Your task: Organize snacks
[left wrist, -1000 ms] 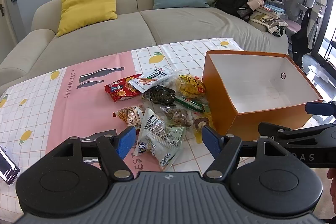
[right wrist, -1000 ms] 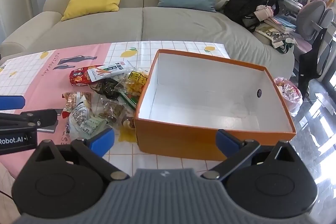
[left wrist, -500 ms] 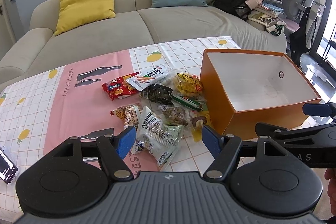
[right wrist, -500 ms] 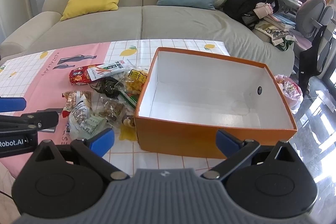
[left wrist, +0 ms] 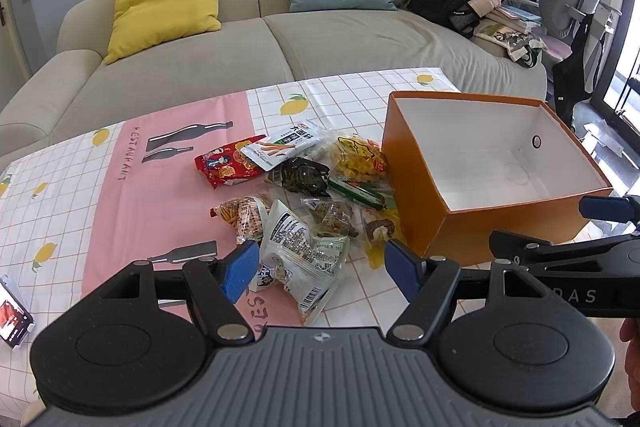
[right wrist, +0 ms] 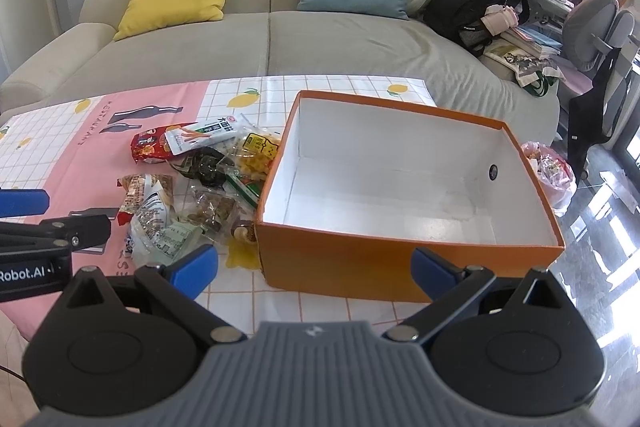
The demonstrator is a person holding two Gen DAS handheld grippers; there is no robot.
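Lying just above the open, empty left gripper [left wrist: 318, 273] at lower centre, the white snack packet [left wrist: 298, 251] slants toward lower right.

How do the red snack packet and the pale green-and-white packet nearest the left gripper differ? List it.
Colour: the red snack packet is bright red with cartoon print; the pale green-and-white packet is whitish with black text and a barcode.
Place: the red one lies at the pile's far left edge on the pink cloth; the pale one lies nearest the left gripper.
Cover: a white packet overlaps the red one; nothing lies on the pale one.
Both lie outside the orange box.
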